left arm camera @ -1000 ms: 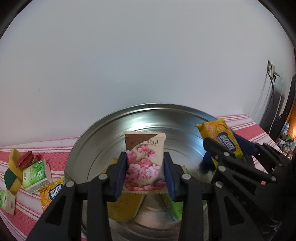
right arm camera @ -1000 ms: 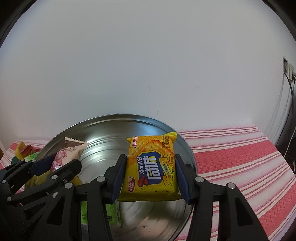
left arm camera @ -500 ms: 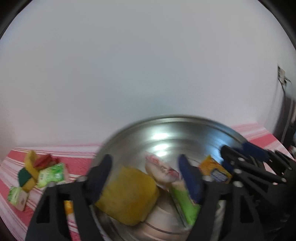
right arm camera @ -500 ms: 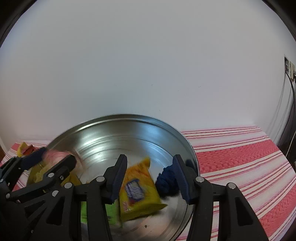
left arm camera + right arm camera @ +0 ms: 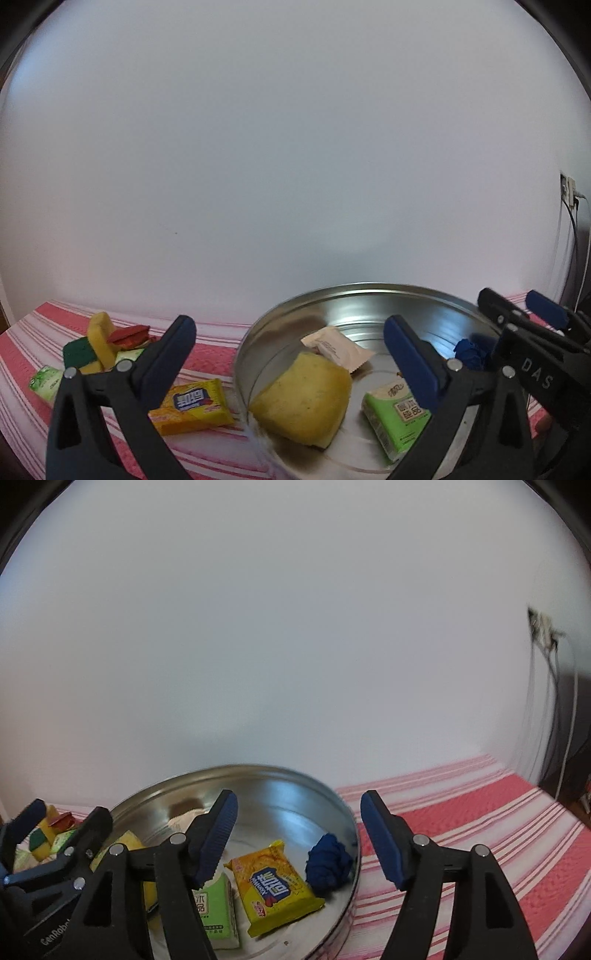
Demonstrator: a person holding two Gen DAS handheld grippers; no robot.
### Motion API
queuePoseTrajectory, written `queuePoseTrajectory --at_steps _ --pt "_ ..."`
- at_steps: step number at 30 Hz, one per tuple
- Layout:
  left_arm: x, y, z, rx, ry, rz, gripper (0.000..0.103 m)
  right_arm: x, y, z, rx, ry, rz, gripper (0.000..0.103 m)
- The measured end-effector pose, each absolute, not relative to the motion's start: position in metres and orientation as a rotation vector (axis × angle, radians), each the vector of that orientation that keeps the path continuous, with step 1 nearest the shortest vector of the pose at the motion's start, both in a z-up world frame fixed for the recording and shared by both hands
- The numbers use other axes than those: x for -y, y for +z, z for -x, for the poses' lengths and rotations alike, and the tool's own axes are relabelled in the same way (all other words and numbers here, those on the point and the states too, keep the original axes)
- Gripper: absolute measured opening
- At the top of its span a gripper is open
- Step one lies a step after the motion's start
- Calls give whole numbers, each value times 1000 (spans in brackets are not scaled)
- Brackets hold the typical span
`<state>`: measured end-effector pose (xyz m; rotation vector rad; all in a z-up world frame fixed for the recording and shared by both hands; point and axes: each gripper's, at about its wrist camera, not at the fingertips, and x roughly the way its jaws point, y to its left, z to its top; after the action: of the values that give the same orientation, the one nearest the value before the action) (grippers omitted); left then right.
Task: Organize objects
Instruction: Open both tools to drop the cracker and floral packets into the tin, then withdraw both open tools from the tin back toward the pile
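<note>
The left gripper (image 5: 286,354) stands wide apart with nothing between its blue-padded fingers, hovering above the near left rim of the round silver metal tray (image 5: 369,291). Inside the tray, at 5 o'clock from this gripper, lies a yellow sponge block (image 5: 304,398); a cream snack sachet (image 5: 336,349) touches the sponge's far edge, and a green tissue pack (image 5: 397,417) lies at 4 o'clock, partly behind the right finger. Outside the tray, on the red-and-white striped cloth of the worktop (image 5: 214,350), a yellow biscuit packet (image 5: 194,406) lies just beside the rim at 7 o'clock. Further left sits a small heap of a yellow-green sponge (image 5: 86,350), a red wrapper (image 5: 129,335) and green packs, partly hidden by the left finger.

The right gripper (image 5: 297,836) is likewise spread wide and empty, raised over the tray's right half. A second yellow biscuit packet (image 5: 275,884) lies in the tray at 6 o'clock from it, a crumpled dark-blue cloth (image 5: 328,862) beside it against the rim. The tray's near edge is cut off in both views.
</note>
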<state>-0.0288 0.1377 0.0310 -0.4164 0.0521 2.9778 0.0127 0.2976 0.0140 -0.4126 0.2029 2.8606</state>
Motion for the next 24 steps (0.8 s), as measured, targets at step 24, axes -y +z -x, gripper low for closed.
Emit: queuePoseTrajectory --at_steps 24 --pt "-125 39 8 -27 2923 416 103 -304 30 -63 -253 2789 161 87"
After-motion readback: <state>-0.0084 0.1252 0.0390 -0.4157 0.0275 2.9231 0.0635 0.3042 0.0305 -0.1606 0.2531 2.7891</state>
